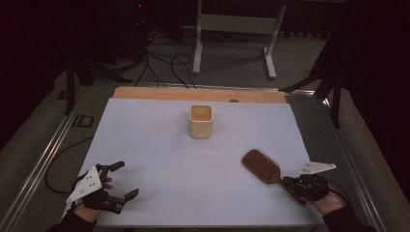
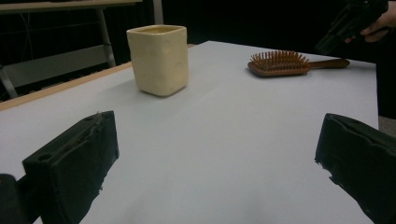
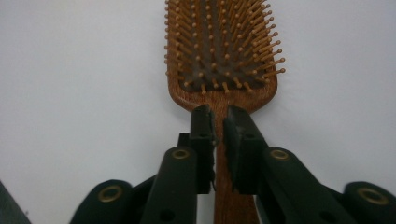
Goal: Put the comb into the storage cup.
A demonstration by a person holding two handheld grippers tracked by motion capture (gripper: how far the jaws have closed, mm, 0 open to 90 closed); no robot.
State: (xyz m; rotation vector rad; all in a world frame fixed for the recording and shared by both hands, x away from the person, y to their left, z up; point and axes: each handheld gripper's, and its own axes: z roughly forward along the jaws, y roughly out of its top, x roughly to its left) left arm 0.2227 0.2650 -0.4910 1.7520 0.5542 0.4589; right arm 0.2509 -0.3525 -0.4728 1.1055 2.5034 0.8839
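A wooden paddle hairbrush (image 1: 261, 165) lies bristles up on the white table sheet (image 1: 169, 145), at the front right. My right gripper (image 1: 290, 183) hovers over the end of its handle. In the right gripper view its jaws (image 3: 219, 116) stand only a narrow slit apart above the handle, and the brush head (image 3: 219, 42) lies beyond them. From the left gripper view the right gripper (image 2: 348, 23) hangs above the brush (image 2: 278, 63), clear of it. My left gripper (image 1: 126, 180) rests at the front left, jaws wide apart (image 2: 215, 158), nothing between them.
A cream square cup (image 1: 200, 122) stands upright near the far middle of the sheet, also in the left gripper view (image 2: 159, 58). A wooden strip (image 1: 198, 93) edges the table's far side. Cables and a white stand (image 1: 232, 29) lie on the floor beyond.
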